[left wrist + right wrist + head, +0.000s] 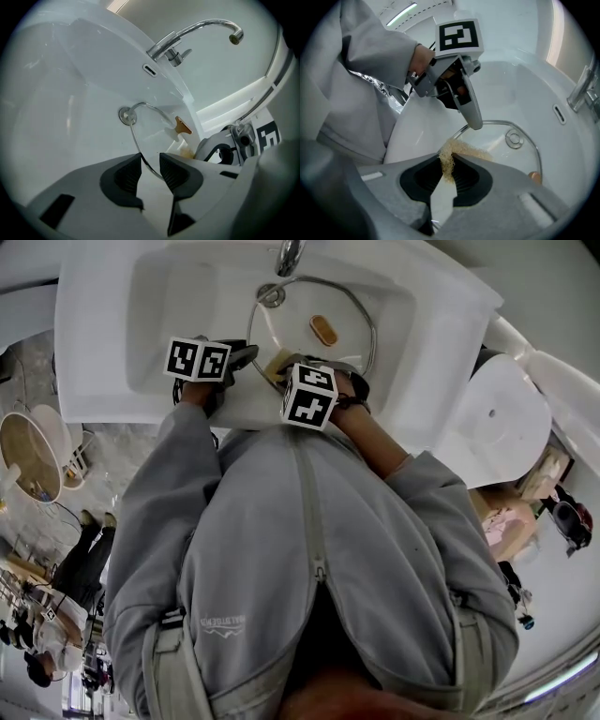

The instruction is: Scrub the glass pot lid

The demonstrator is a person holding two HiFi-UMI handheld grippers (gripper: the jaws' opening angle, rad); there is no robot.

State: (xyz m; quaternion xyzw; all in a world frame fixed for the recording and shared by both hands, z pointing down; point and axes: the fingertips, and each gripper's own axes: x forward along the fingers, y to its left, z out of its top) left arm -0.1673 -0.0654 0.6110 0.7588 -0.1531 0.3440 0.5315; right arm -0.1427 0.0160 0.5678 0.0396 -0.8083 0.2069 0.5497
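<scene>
Nearest us, our right tongs (449, 161) are clamped on a tan scouring pad (465, 151), much of it hidden inside their grip, and our left tongs (150, 161) pinch the rim of the glass pot lid (152, 129), whose lower edge vanishes behind them. The lid stands tilted in the white sink (70, 93), its brown knob (183, 125) small and indistinct, with the drain (126, 116) and faucet (201, 30) beyond.

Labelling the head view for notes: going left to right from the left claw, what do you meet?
The left claw → sponge → lid knob → white rounded fixture beside the sink.
</scene>
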